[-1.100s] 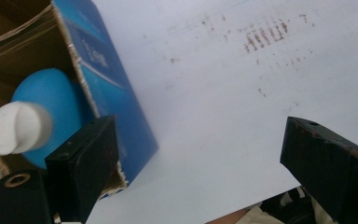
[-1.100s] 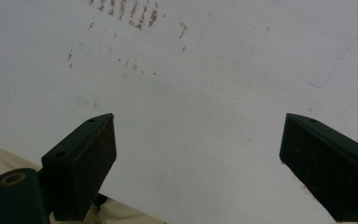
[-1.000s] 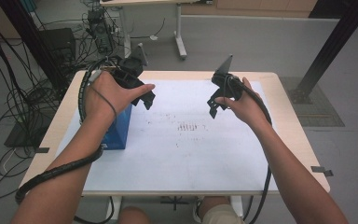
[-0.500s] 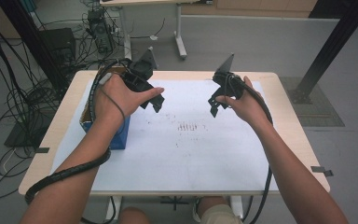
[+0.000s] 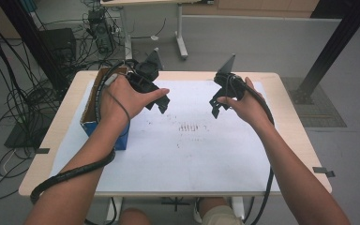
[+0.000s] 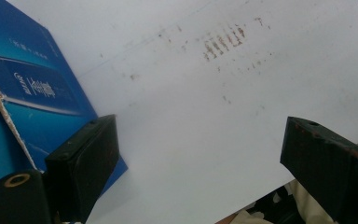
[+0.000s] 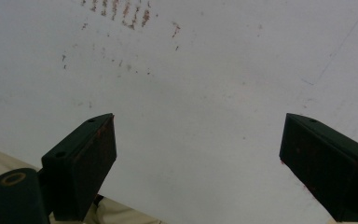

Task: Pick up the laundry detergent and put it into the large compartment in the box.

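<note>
Blue box [image 5: 104, 123]: open-topped carton standing on the left part of the table [image 5: 281, 79], on the edge of the white sheet [image 5: 192, 154]; brown inner wall visible at its far end. In the left gripper view its blue printed side [image 6: 32, 88] and a torn cardboard edge sit just beside the left-hand jaw.
Left gripper [image 5: 161, 104]: jaws spread wide, nothing between them, nothing touched; in its own view [image 6: 205, 172] bare white sheet lies in the gap.
Right gripper [image 5: 214, 107]: jaws equally wide apart and empty; its own view [image 7: 198, 163] looks down on plain sheet.
Left hand [image 5: 126, 96]: wrapped round the gripper body above the near right corner of the box, jaws angled down and toward the table's middle; forearm crosses the box's near end.
Right hand [image 5: 243, 105]: holds its gripper above the sheet's right half, jaws pointed down and inward; well apart from the left gripper.
Reddish-brown marks [image 5: 187, 126]: short streaks on the sheet, between the two grippers and a little nearer the person.
Hidden or unclear: the box's interior is masked by the left hand and wrist; the print on its side is too small to read; whether either gripper hangs clear of the sheet or rests on it cannot be told.
</note>
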`<state>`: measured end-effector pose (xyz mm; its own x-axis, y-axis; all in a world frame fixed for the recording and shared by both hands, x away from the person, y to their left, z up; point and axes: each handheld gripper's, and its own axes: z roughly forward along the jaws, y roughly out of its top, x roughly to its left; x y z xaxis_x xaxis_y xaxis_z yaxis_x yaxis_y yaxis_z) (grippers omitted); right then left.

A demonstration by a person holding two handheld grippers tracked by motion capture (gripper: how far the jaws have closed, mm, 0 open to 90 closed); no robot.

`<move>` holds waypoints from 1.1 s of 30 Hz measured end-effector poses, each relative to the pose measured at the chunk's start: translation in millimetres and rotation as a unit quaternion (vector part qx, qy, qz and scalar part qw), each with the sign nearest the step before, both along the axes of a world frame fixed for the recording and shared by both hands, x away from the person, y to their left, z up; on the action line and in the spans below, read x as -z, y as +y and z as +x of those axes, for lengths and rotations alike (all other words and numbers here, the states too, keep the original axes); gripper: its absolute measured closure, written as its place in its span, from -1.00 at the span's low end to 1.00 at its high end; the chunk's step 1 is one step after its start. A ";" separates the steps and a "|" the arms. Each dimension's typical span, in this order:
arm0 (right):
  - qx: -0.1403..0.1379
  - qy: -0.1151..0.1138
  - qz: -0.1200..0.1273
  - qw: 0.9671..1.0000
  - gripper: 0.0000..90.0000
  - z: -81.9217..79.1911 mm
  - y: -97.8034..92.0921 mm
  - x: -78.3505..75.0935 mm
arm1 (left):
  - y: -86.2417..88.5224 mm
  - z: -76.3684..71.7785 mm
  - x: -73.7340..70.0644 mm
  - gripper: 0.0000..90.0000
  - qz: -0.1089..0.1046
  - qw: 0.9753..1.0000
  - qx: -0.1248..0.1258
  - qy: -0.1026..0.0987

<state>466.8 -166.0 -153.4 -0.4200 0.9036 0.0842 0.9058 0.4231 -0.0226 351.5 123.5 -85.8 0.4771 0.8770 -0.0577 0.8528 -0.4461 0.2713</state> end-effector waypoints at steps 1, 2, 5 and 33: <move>0.000 0.000 0.000 1.000 -0.76 0.2 0.0 0.1 | -0.3 0.3 -0.1 -0.73 0.000 1.000 0.001 0.001; -0.001 0.000 0.000 1.000 -0.76 0.2 -0.1 0.2 | -0.6 0.1 -0.1 -0.73 0.000 1.000 0.001 0.000; 0.000 -0.001 0.000 1.000 -0.76 0.0 -0.1 -0.3 | -1.4 0.1 -1.2 -0.73 0.000 1.000 0.002 0.000; -0.002 -0.002 -0.002 1.000 -0.76 -0.1 0.1 -3.3 | -0.8 2.3 0.6 -0.73 0.001 1.000 0.004 0.004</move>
